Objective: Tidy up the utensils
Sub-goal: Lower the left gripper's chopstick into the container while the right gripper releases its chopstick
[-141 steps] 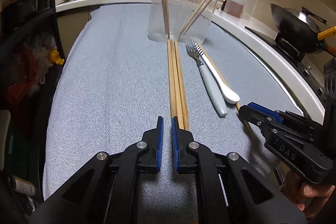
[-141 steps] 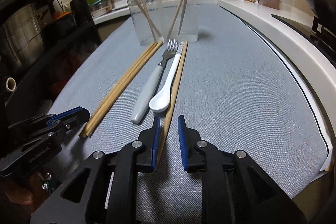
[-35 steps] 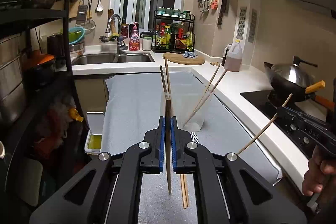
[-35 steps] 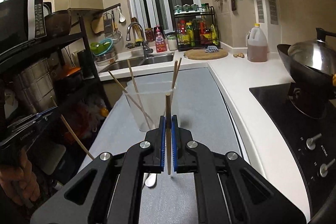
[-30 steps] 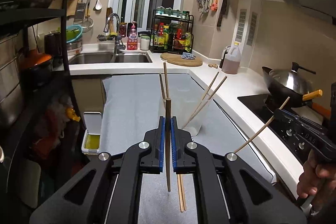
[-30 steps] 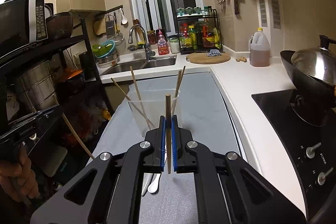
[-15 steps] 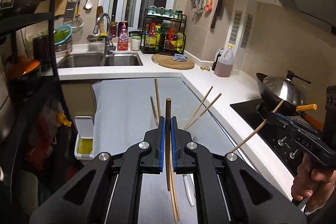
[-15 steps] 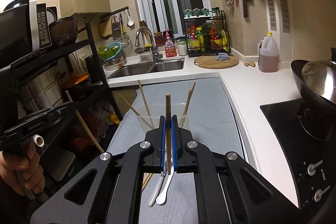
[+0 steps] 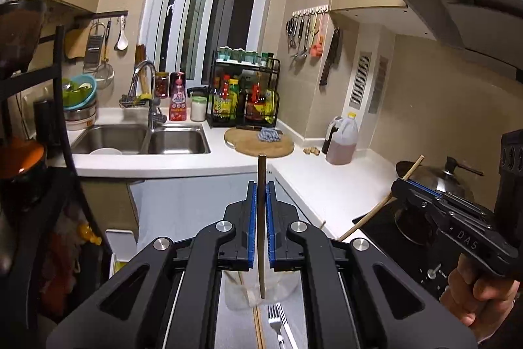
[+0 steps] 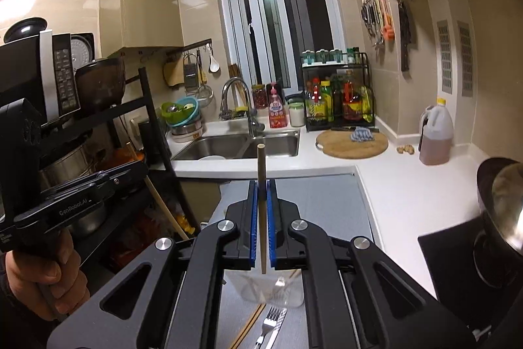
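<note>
My left gripper [image 9: 260, 185] is shut on a wooden chopstick [image 9: 261, 218] held upright high above the counter. Its lower tip hangs over the clear plastic cup [image 9: 287, 290] seen far below between the fingers. My right gripper [image 10: 261, 185] is shut on another wooden chopstick [image 10: 261, 211], also upright, above the same cup [image 10: 287, 291], which holds several chopsticks. A fork [image 9: 274, 319] and loose chopsticks [image 9: 258, 329] lie on the grey mat in front of the cup. Each gripper shows in the other's view: the right one [image 9: 405, 182] and the left one [image 10: 137, 169].
The grey mat [image 10: 327, 201] covers the counter. A double sink [image 9: 140, 139] and a round cutting board [image 9: 258, 144] are at the back. A wok [image 9: 434, 182] sits on the hob at the right. A black shelf rack [image 10: 98, 133] stands at the left.
Both grippers have risen further with their chopsticks and moved forward over the cup. The cup now shows low between the fingers, with the chopstick tips above it.
</note>
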